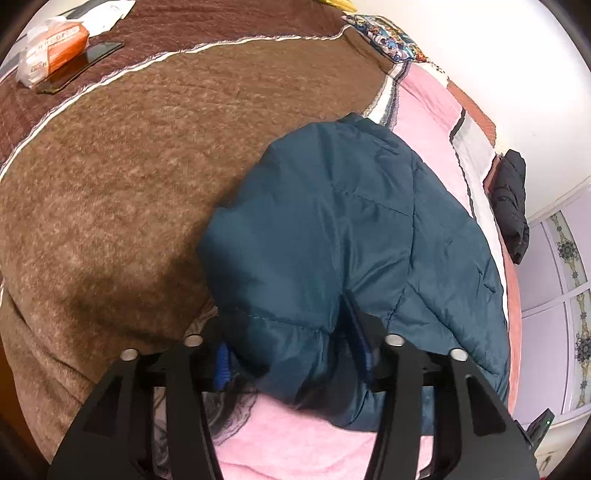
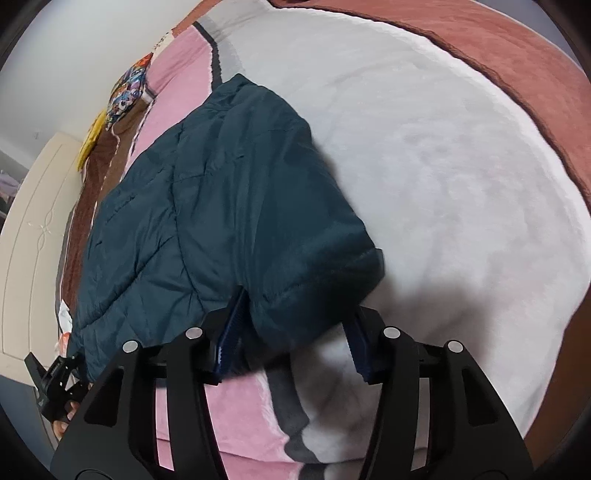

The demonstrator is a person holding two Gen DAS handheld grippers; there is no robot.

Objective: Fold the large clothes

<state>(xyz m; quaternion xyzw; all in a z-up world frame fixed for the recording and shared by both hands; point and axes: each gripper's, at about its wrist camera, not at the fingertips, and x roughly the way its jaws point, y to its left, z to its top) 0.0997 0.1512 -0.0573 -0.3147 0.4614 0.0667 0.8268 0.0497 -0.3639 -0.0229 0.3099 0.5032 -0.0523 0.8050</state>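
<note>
Spread fingers (image 1: 221,365) of both grippers (image 2: 291,343) straddling, not clamping, near corners of teal jacket (image 1: 332,229).

You get one spot of print here: white lettering on the orange-and-white tissue pack (image 1: 51,50) lying on the bed's brown blanket (image 1: 129,166), far left in your left wrist view. It's too blurred to read. Your right wrist view shows no text.

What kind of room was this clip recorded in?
Most likely a home bedroom. The teal jacket lies on a bed covered with a brown blanket and a pink blanket, with a patterned pillow near the wall and a panelled wardrobe door beside it.
</note>
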